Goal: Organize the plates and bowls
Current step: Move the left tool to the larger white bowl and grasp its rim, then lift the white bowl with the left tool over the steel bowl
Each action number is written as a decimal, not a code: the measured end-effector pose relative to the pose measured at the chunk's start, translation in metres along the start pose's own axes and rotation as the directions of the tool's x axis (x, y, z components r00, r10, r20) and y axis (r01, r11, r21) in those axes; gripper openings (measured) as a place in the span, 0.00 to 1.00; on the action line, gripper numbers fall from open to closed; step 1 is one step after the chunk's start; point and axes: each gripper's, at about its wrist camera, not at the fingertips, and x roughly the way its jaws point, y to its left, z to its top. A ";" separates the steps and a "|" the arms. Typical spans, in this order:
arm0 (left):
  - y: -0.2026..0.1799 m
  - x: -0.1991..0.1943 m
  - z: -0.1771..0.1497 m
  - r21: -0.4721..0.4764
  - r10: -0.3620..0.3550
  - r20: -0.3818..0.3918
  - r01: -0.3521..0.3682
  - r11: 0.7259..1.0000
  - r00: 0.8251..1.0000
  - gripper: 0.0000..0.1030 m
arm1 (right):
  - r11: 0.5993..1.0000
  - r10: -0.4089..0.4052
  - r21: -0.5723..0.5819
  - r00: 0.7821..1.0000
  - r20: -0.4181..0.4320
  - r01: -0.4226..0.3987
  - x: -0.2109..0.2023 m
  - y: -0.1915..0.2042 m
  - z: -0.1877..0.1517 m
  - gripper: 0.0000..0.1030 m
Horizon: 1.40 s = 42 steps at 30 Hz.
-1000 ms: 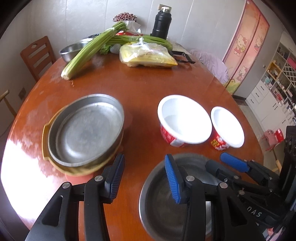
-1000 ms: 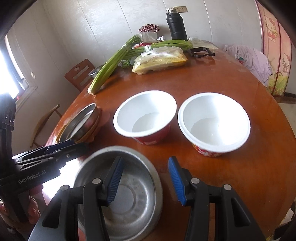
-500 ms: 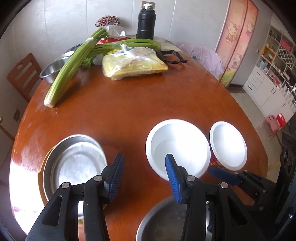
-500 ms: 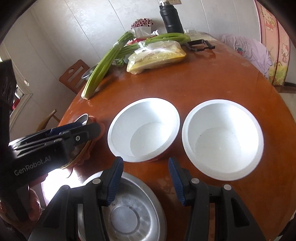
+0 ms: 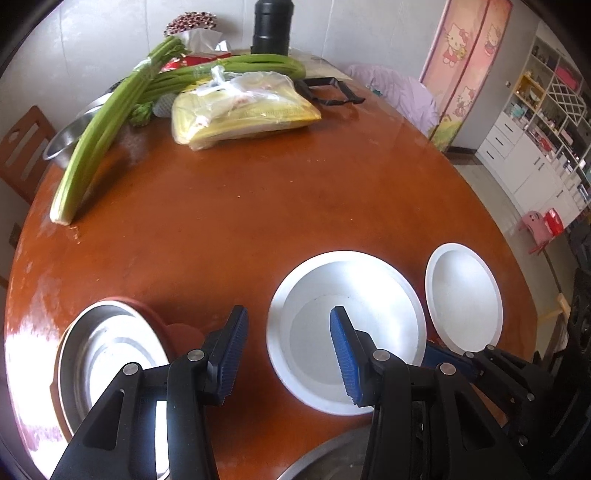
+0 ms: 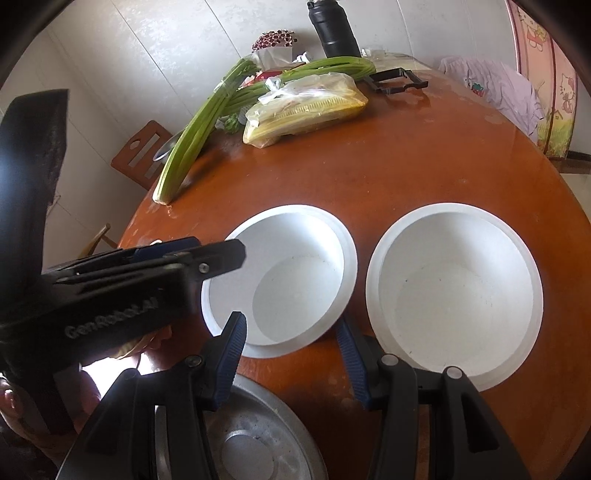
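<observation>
Bowls: 2 round white [image 6: 291, 277] [image 6: 454, 295]; glossy wooden table [image 5: 258, 206]; 2 grippers [image 5: 288, 350] [image 6: 291, 354] agape.

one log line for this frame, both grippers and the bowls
left hand-held gripper: open, empty | right hand-held gripper: open, empty | two white bowls: side by side, apart

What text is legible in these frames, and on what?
"GenRobot.AI": raised lettering on the black body of the left gripper, seen sideways in the right wrist view.
Red box behind the celery: print too small to read.
Pink door panels: cartoon cat pictures only, no readable words.
White bowls, metal dishes, black flask: no text visible.
</observation>
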 end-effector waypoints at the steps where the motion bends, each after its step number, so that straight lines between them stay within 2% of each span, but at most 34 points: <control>1: -0.001 0.002 0.001 -0.001 -0.003 -0.006 0.003 1.000 1.000 0.46 | 1.000 -0.003 -0.002 1.000 0.001 0.003 0.001 0.000 0.001 0.49; 5: -0.001 0.010 0.003 -0.006 0.001 -0.020 -0.001 1.000 1.000 0.46 | 1.000 -0.013 -0.009 1.000 0.002 0.013 0.002 0.000 0.003 0.49; 13: -0.001 0.024 0.004 -0.018 -0.044 -0.057 0.043 0.999 0.997 0.46 | 0.999 -0.034 -0.030 0.999 0.006 0.034 0.006 0.002 0.007 0.49; 15: -0.002 0.026 0.004 -0.018 -0.057 -0.064 0.056 0.998 0.996 0.43 | 0.998 -0.040 -0.040 0.999 0.007 0.040 0.007 0.003 0.008 0.49; 18: -0.003 0.029 0.003 -0.016 -0.055 -0.068 0.054 0.998 0.996 0.42 | 0.998 -0.051 -0.048 0.999 0.012 0.052 0.008 0.004 0.009 0.50; 28: -0.002 0.028 0.002 -0.024 -0.060 -0.065 0.058 0.998 0.996 0.42 | 0.995 -0.073 -0.070 0.997 0.016 0.074 0.010 0.006 0.009 0.49; 42: 0.000 0.010 -0.001 -0.024 -0.055 -0.028 0.054 0.998 0.998 0.42 | 0.994 -0.055 -0.091 0.998 0.038 0.059 0.002 0.012 0.009 0.50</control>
